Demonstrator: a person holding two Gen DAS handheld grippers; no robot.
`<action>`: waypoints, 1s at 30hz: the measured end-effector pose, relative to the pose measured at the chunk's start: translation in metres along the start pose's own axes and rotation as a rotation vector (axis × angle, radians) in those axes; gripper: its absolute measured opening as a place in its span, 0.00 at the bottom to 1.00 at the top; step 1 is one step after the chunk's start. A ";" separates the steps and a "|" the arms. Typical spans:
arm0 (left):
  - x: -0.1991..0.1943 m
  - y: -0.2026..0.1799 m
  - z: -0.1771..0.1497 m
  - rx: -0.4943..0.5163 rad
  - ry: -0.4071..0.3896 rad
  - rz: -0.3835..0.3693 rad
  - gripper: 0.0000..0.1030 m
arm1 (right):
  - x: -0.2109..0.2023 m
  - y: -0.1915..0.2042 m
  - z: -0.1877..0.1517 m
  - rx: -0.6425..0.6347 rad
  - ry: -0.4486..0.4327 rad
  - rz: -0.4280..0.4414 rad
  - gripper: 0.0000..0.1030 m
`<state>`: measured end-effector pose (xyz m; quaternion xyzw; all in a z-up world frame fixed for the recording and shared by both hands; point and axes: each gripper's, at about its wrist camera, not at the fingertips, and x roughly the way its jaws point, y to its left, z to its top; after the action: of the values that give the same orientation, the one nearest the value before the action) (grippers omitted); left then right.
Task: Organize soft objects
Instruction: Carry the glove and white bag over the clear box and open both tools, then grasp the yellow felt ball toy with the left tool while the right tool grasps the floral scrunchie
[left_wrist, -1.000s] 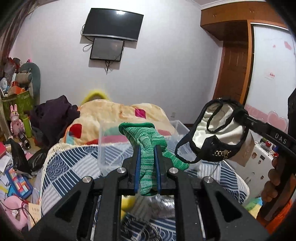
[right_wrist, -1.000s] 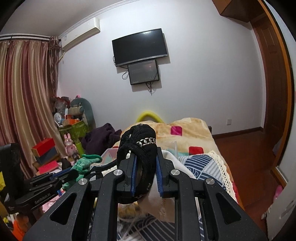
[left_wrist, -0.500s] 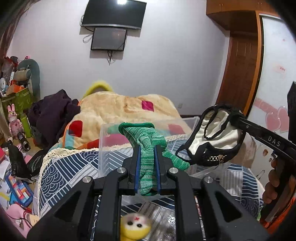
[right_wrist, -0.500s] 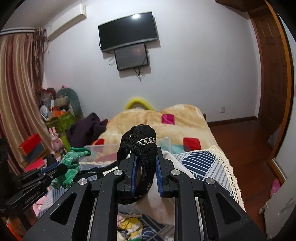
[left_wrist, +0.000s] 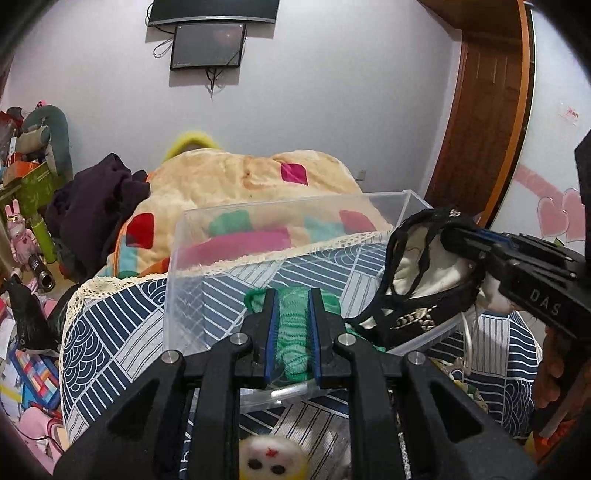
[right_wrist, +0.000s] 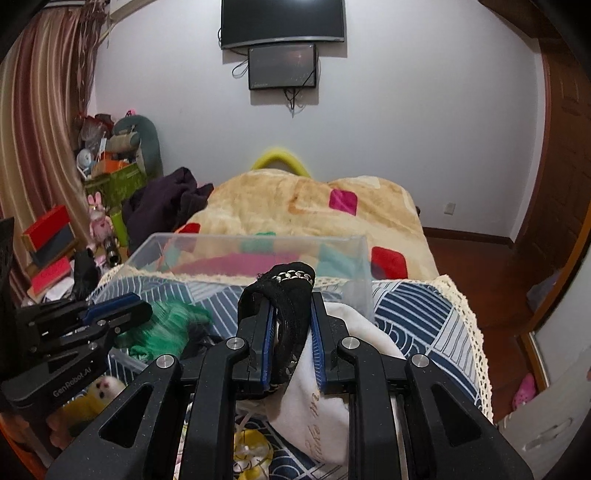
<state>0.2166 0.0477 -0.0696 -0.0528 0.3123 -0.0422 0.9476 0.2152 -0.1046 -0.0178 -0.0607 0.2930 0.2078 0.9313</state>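
Observation:
My left gripper (left_wrist: 291, 295) holds a green knitted sock (left_wrist: 293, 332) between its jaws, over the near part of a clear plastic bin (left_wrist: 229, 218) on the bed. In the right wrist view the left gripper (right_wrist: 138, 306) and the blurred green sock (right_wrist: 166, 326) sit at the bin's left. My right gripper (right_wrist: 291, 302) is shut on a black and white undergarment (right_wrist: 291, 288) with a small chain trim. In the left wrist view the right gripper (left_wrist: 452, 236) holds the undergarment (left_wrist: 417, 280) over the bin's right rim.
The bin (right_wrist: 255, 243) stands on a blue and white patterned bedspread (left_wrist: 110, 332). A cream blanket (left_wrist: 236, 177) and dark clothes (left_wrist: 96, 210) lie behind it. A yellow plush toy (left_wrist: 271, 458) lies below the left gripper. Clutter fills the floor at left (right_wrist: 51, 251).
Both grippers have moved down and forward to the bin. The green sock now hangs lower, inside the bin's near part. The undergarment has come down to the bin's right rim.

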 end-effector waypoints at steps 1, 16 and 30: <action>-0.001 0.000 0.000 0.005 -0.002 0.002 0.13 | 0.001 0.000 0.000 -0.009 0.009 -0.001 0.18; -0.059 -0.008 -0.005 0.040 -0.092 -0.003 0.44 | -0.040 -0.004 -0.013 -0.028 -0.024 0.038 0.55; -0.090 -0.003 -0.065 0.032 -0.037 0.015 0.71 | -0.060 0.000 -0.051 -0.026 0.008 0.095 0.71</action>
<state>0.1055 0.0506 -0.0684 -0.0360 0.2943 -0.0391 0.9542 0.1443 -0.1377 -0.0252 -0.0595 0.2966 0.2551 0.9184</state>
